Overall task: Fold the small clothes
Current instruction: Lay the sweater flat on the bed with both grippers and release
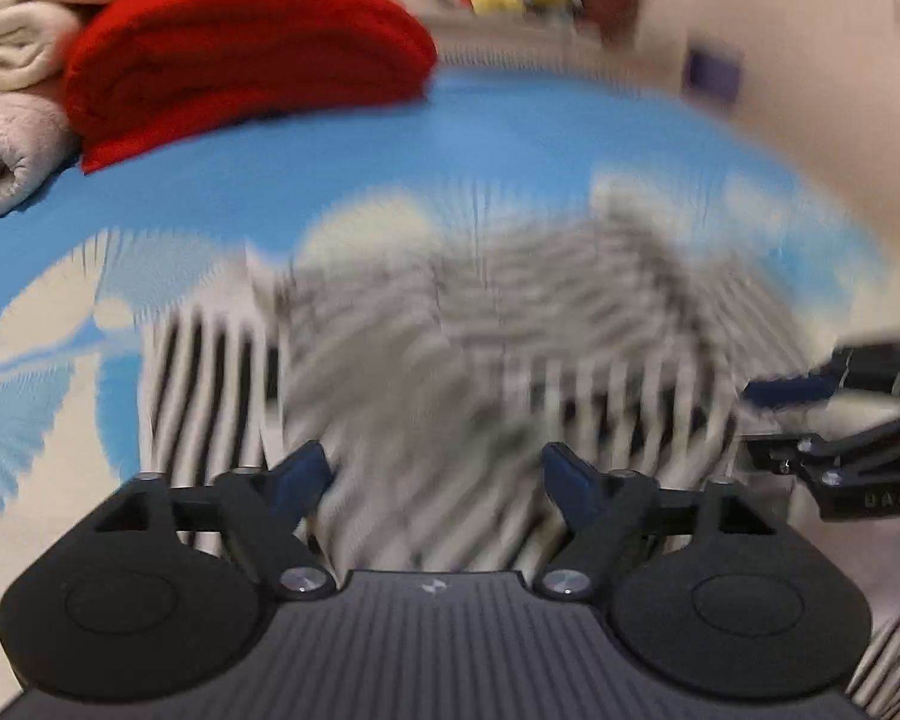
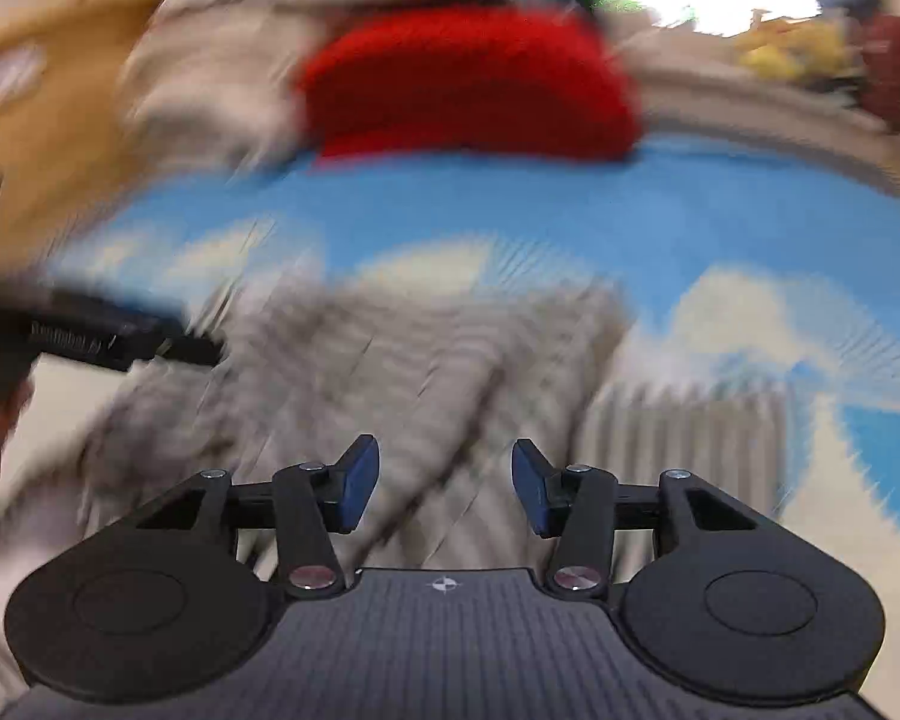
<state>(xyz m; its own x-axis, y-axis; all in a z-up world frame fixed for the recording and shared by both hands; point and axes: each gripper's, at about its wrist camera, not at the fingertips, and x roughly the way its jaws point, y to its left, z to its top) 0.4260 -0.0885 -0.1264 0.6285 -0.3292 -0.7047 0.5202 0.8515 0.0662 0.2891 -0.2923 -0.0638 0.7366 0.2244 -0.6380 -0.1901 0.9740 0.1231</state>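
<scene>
Striped garment (image 1: 450, 360) is lying rumpled on the blue sheet (image 1: 390, 168), at 12 o'clock of both grippers, likely spread there for folding. Left gripper (image 1: 438, 474) is hovering over it, jaws standing wide, nothing between them. Right gripper (image 2: 444, 483) is pointing at the cloth too, jaws parted about halfway, gripping nothing. Red folded item (image 1: 240, 54) is sitting at 11 o'clock, probably the finished stack. Blur is hiding the garment's edges.

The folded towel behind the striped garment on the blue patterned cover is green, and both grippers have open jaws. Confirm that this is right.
Not quite: the folded towel is red, not green, as the left wrist view shows. The rest holds: it lies behind the striped garment on the blue patterned cover, and the left gripper and right gripper both have open jaws.
</scene>
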